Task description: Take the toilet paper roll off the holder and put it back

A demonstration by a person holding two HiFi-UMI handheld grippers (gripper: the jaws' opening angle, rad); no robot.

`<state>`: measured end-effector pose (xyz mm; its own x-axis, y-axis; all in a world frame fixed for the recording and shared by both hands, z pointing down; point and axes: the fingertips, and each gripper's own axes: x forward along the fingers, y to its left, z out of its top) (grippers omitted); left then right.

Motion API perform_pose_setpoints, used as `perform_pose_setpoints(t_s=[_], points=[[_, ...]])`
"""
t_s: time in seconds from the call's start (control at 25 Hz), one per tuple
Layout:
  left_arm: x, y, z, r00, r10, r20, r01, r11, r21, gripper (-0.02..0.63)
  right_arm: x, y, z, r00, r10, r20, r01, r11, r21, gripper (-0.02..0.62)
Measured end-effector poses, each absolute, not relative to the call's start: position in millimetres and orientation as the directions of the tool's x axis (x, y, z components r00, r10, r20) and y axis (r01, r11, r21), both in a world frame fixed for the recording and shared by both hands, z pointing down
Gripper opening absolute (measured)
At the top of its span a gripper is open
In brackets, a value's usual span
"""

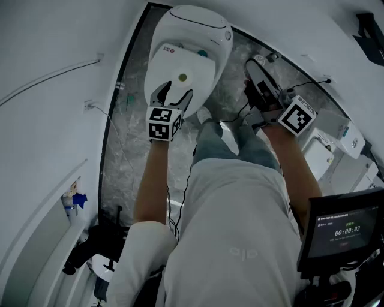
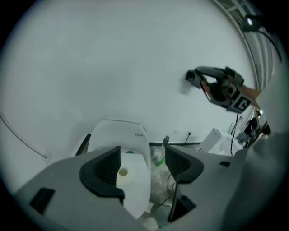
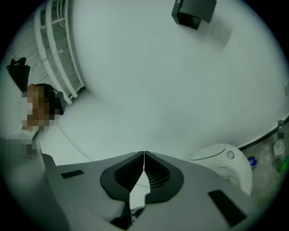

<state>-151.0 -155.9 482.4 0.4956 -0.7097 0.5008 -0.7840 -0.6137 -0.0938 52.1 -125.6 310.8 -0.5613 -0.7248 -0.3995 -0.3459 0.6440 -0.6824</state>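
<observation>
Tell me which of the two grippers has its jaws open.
The left gripper: its jaws stand wide apart and grip nothing. The right gripper differs, since its jaws are closed tip to tip.

White toilet (image 1: 204,36), marble flr (image 1: 129,156); timer screen (image 1: 347,231)

All views dim and flat, with a cool grey-green cast and low contrast. No hard shadows, no clear light source. Head view: strong barrel bend, walls curve at 9 and 1 o'clock. Toilet (image 1: 186,54) at 12 is brightest, slight sheen. Screen (image 1: 347,231) at 4 glows. 7 o'clock corner murky. Both gripper views: fisheye, black vignette in corners, edges smeared. Left gripper (image 2: 142,160) body at 6 o'clock soft, out of focus. Right gripper view: black box (image 3: 194,11) at 1 o'clock throws a faint soft shadow on the wall (image 3: 158,81).
</observation>
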Motion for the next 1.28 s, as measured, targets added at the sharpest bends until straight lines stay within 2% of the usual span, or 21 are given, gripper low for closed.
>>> perform_pose_setpoints(t_s=[0.16, 0.32, 0.68, 0.88, 1.12, 1.24, 1.28], points=[[-174.4, -184.3, 552.3, 0.385, -0.677, 0.628, -0.715, -0.649, -0.262, 0.296, 14.4, -150.3, 340.7, -0.589, -0.745, -0.313, -0.388, 0.6, -0.699, 0.011], [-182.2, -220.2, 607.9, 0.332, -0.65, 0.684, -0.626, -0.694, -0.356, 0.296, -10.9, -174.0, 378.7, -0.587, -0.778, -0.224, -0.434, 0.536, -0.724, 0.011], [-167.8, -257.4, 667.5, 0.301, -0.583, 0.755, -0.557, -0.75, -0.357, 0.296, -17.2, -192.7, 420.2, -0.57, -0.81, -0.138, -0.482, 0.465, -0.743, 0.011], [-169.4, -264.1, 693.0, 0.217, -0.533, 0.818, -0.493, -0.783, -0.38, 0.296, -17.3, -195.7, 421.6, -0.559, -0.818, -0.132, -0.498, 0.459, -0.736, 0.011], [-161.3, -260.0, 703.7, 0.116, -0.541, 0.833, -0.41, -0.79, -0.456, 0.295, -9.8, -181.5, 419.8, -0.549, -0.827, -0.124, -0.517, 0.451, -0.728, 0.011], [-174.8, -278.0, 720.7, 0.035, -0.568, 0.822, -0.356, -0.776, -0.521, 0.249, -19.6, -192.8, 433.3, -0.548, -0.83, -0.107, -0.52, 0.438, -0.734, 0.011], [-174.6, -279.3, 719.5, 0.017, -0.585, 0.811, -0.344, -0.765, -0.544, 0.201, -18.1, -190.0, 433.6, -0.546, -0.831, -0.106, -0.522, 0.436, -0.733, 0.011]])
